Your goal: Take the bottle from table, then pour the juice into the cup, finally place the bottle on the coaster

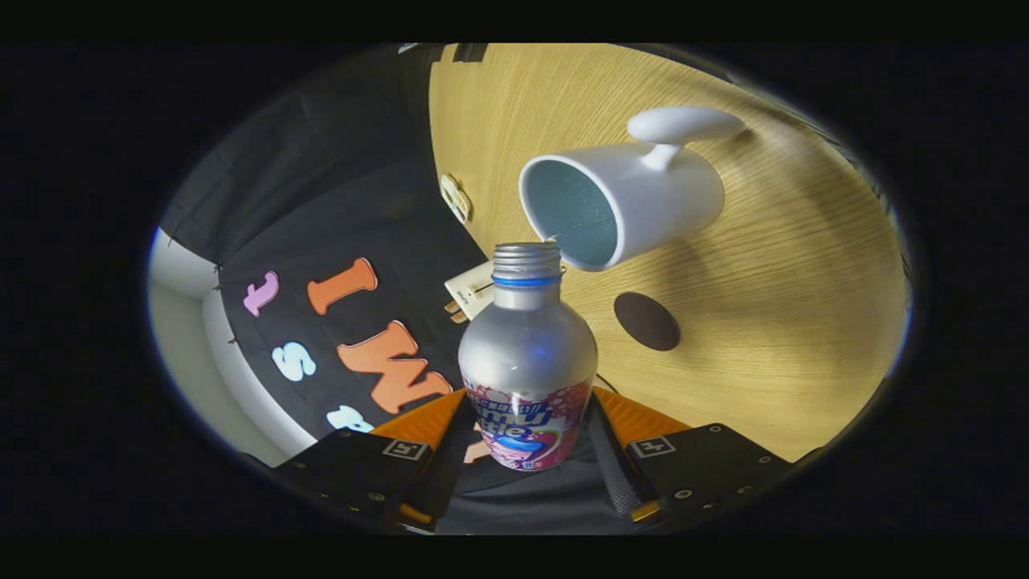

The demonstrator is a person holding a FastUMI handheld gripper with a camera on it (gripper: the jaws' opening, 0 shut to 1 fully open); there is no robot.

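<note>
Here the jaws of the gripper (526,450) are clamped on the bottle (527,362), tipped so its open neck meets the rim of the cup (623,201); the coaster (647,321) lies near on the worktop (788,322).

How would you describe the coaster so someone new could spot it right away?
Start at the wooden table. Beyond the tongs, shut on the bottle, stands a white cup. The coaster lies between cup and tongs: a flat, dark brown disc, the only dark round thing there.
</note>
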